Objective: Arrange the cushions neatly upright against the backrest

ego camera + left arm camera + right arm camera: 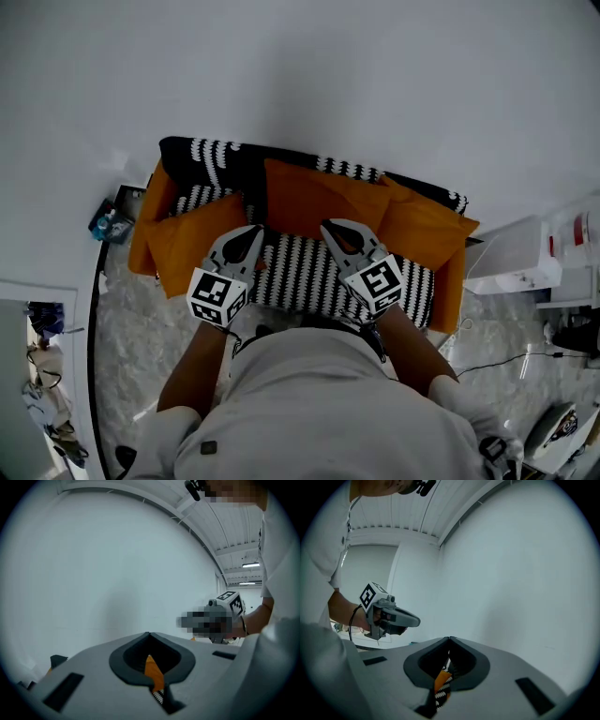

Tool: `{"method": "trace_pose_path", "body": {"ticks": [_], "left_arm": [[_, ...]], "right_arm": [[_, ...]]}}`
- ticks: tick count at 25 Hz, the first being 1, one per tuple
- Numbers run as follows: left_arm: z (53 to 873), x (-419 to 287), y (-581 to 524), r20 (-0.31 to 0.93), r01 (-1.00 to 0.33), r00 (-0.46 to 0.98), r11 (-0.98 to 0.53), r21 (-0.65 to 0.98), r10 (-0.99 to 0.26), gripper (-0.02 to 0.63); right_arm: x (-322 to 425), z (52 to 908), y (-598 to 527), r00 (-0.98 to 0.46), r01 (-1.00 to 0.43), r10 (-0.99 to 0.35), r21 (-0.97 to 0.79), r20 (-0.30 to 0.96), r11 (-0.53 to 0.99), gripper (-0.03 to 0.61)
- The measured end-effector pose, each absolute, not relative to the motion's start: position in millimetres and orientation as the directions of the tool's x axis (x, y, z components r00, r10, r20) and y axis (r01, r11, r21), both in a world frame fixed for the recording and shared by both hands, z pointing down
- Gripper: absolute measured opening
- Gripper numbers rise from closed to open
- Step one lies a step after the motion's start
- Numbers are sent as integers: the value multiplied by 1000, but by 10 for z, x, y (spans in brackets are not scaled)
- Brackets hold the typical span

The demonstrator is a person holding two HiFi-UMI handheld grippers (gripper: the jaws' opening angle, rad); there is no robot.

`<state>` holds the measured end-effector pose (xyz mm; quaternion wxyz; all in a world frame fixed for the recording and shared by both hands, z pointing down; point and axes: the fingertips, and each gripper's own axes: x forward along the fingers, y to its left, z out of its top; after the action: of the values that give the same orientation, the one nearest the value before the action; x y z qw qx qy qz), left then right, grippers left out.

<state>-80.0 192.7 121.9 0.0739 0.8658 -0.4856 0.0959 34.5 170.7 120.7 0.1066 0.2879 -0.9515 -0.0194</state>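
Note:
An orange sofa [448, 291] with a black-and-white striped cover [309, 272] stands against the white wall. Three orange cushions are on it. The left cushion [192, 239] leans at the left armrest, the middle cushion [314, 202] stands against the backrest, and the right cushion [427, 230] leans at the right end. My left gripper [253, 229] and right gripper [328, 225] hover side by side over the seat, in front of the middle cushion. Both are shut and hold nothing. In the gripper views the left gripper [149, 633] and right gripper [449, 638] point at the bare wall, with slivers of orange and striped fabric showing under the jaws.
A white storage box [511, 258] stands right of the sofa, and a cable [511, 361] runs over the marble floor there. A small blue item [108, 225] lies on the floor left of the sofa. The person's torso fills the lower middle of the head view.

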Motion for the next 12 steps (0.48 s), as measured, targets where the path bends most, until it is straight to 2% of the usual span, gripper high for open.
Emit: {"method": "trace_pose_path", "body": {"ticks": [12], "left_arm": [[974, -2069, 3000, 184, -901, 428, -434, 3, -885, 9]], "right_arm": [[-926, 1046, 2650, -848, -489, -505, 129, 159, 863, 27]]}}
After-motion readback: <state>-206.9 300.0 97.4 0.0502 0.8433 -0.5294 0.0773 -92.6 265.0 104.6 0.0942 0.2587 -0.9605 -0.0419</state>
